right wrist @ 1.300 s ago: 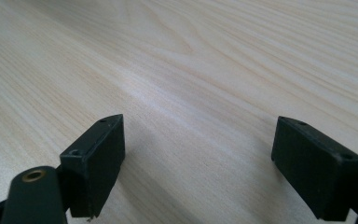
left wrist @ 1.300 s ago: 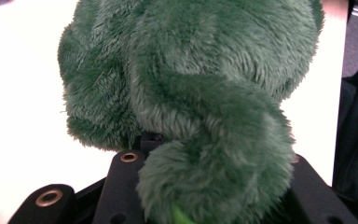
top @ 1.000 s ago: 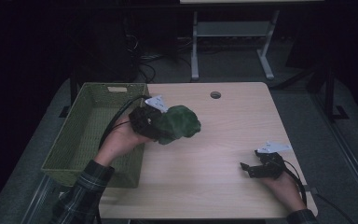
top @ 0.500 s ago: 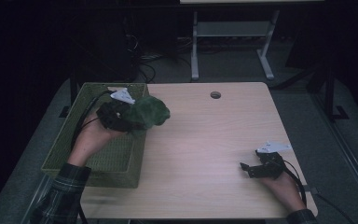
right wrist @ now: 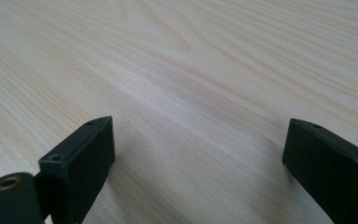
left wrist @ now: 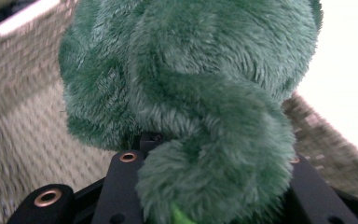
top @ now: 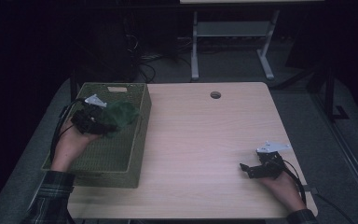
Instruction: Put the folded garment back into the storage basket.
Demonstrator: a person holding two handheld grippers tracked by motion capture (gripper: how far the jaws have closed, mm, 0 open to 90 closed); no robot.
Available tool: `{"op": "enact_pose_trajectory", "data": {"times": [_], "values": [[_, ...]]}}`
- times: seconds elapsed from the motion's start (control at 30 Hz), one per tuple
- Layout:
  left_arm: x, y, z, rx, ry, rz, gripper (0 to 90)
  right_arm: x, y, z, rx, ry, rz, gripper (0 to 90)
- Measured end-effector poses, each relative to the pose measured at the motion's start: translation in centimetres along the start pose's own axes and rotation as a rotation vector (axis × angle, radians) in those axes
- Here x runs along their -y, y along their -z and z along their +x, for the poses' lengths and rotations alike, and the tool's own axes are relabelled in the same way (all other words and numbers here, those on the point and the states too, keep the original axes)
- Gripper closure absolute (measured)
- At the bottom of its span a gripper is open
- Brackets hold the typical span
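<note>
A green plush toy [top: 120, 115] hangs over the inside of the olive woven basket [top: 135, 154] at the table's left edge, and my left gripper [top: 103, 125] is shut on it. Its fur [left wrist: 191, 93] covers the space between the black jaws in the left gripper view, with the basket's weave [left wrist: 23, 126] behind. My right gripper [top: 245, 169] rests low at the table's front right, pointing left. Its jaws have just been opening and stand wide apart, with nothing but bare wood [right wrist: 196, 140] between them.
The light wooden table [top: 205, 140] has a round cable hole [top: 215, 95] near its far edge. A metal stand [top: 228, 42] and cables lie on the dark floor behind the table.
My left hand has carried the plush toy leftward from the table's middle to over the basket and a little lower. The right hand has stayed put.
</note>
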State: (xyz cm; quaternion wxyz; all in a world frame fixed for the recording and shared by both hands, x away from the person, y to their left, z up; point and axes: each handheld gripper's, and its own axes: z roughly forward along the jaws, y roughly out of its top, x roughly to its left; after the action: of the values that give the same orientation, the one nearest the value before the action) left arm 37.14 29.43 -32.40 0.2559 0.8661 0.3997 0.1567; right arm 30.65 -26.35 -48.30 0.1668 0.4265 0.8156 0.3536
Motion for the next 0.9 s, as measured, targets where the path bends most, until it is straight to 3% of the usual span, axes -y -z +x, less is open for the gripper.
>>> {"op": "enact_pose_trajectory", "data": {"times": [0.23,0.5,0.77,0.9], "values": [[2.8,-2.4,1.5,-0.036,0.061,0.049,61.2,0.0,0.0,0.0,0.0,0.0,0.0,8.6],[5.2,-5.3,2.2,-0.056,0.095,0.131,60.0,0.0,0.0,0.0,0.0,-0.001,0.001,8.6],[5.3,-6.0,2.0,-0.055,0.086,0.157,56.1,0.0,0.0,0.0,0.0,0.001,0.0,8.6],[5.4,-6.2,2.2,-0.038,0.092,0.153,47.4,0.0,0.0,0.0,0.0,0.002,0.0,8.5]]}}
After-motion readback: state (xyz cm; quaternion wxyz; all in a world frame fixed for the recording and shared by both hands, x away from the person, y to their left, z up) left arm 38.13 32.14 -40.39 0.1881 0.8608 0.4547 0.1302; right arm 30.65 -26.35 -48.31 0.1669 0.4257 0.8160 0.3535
